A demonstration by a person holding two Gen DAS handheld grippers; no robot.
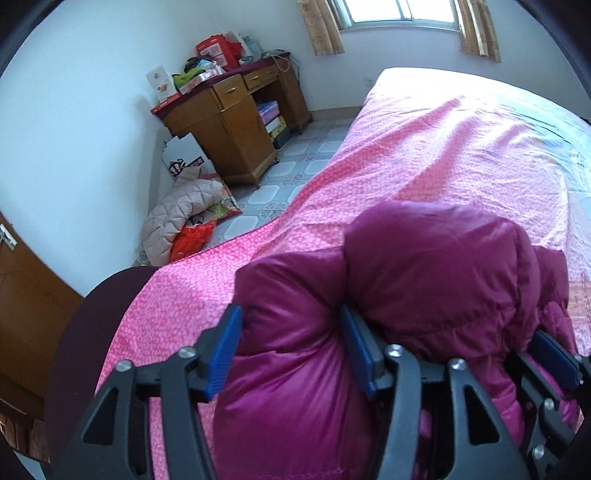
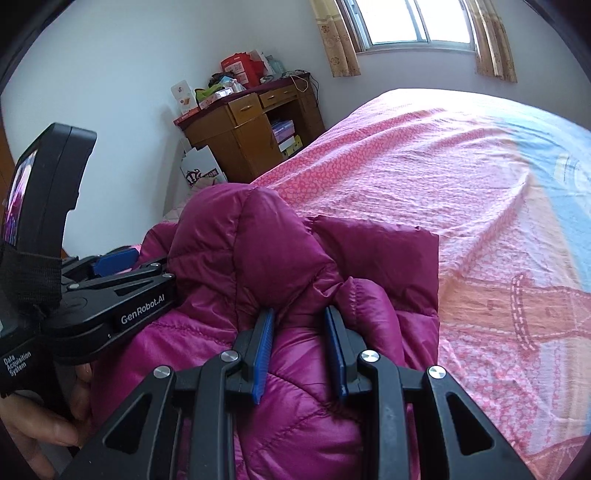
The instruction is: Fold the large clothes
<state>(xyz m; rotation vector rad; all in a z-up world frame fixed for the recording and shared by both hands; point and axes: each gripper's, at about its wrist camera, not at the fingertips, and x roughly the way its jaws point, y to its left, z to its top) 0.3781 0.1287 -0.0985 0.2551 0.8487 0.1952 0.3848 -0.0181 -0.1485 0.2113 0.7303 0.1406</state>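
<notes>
In the left wrist view, the left gripper has its blue pads spread wide, with a thick puffy fold of the magenta down jacket bulging between them; the pads touch the fabric on both sides, but whether they clamp it cannot be told. In the right wrist view, the right gripper has its pads set narrower, parted with a ridge of the jacket bunched up between them and pressing against both; a firm grip cannot be confirmed here either. The left gripper also shows in this view, reaching across the jacket from the left, with a bare hand below its handle.

The jacket lies bundled at the near end of the bed, on the pink patterned bedspread. Its long axis is hard to judge: the near part is cut off by the frame and covered by the gripper bodies. A peaked, hood-like bulge rises at its far side, toward the window.

Beyond the bed stand a wooden desk with clutter on top and a beige quilted garment heaped on the tiled floor.
</notes>
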